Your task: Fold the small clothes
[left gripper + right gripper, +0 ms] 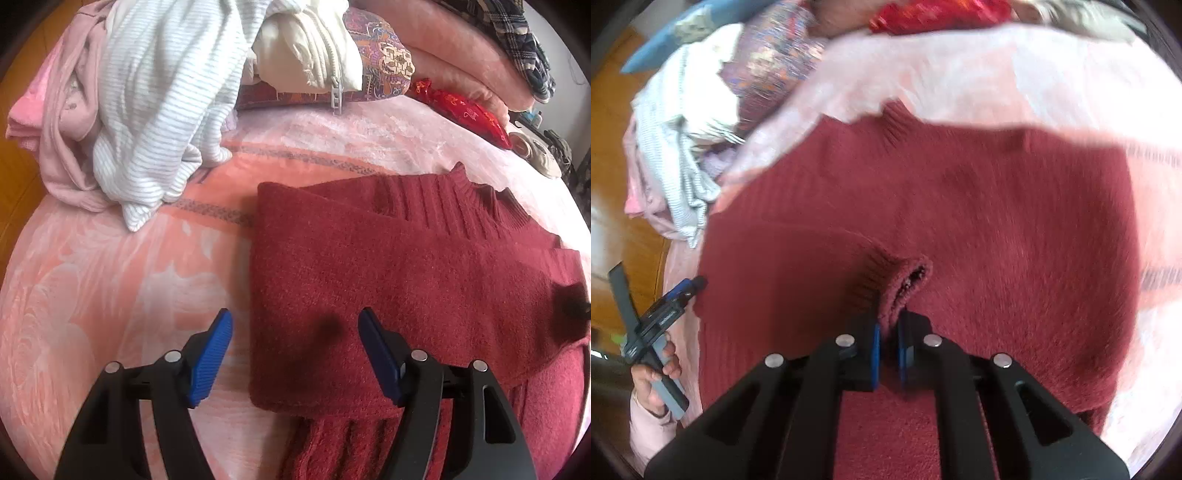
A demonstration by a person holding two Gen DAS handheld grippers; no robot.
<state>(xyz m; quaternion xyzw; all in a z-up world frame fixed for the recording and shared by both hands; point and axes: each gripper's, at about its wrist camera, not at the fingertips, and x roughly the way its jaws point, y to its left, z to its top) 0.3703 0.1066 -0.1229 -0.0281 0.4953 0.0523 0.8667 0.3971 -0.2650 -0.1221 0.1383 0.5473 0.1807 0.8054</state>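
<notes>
Holding a sleeve cuff [905, 280] of the red sweater [406, 266], our right tongs [888, 354] are closed narrow on the knit, the blue pads pinching a fold of the cuff at the 12 o'clock tip of the tool; we judge this grip is meant to carry the sleeve across the body for the next fold. Item: left tongs [295, 354], spread wide and gripping nothing, hovering over the sweater's near left corner, one blue pad above the bedcover at 9 o'clock of the garment edge, the other above the knit. We read this as readiness to pin or pick up that edge. Item: red sweater, lying mostly flat on the pink bed blanket [110, 295], already folded in part, collar [480, 192] toward 1 o'clock in the left wrist view, ribbed hem near 6 o'clock beneath the tongs. Item: pile of unfolded clothes [147, 110], striped white and pale pink, at 10 o'clock, well apart from the sweater, presumably awaiting their turn. Item: left tool seen from the right wrist view at 8 o'clock, held in a hand [655, 380] just beside the sweater's edge.
</notes>
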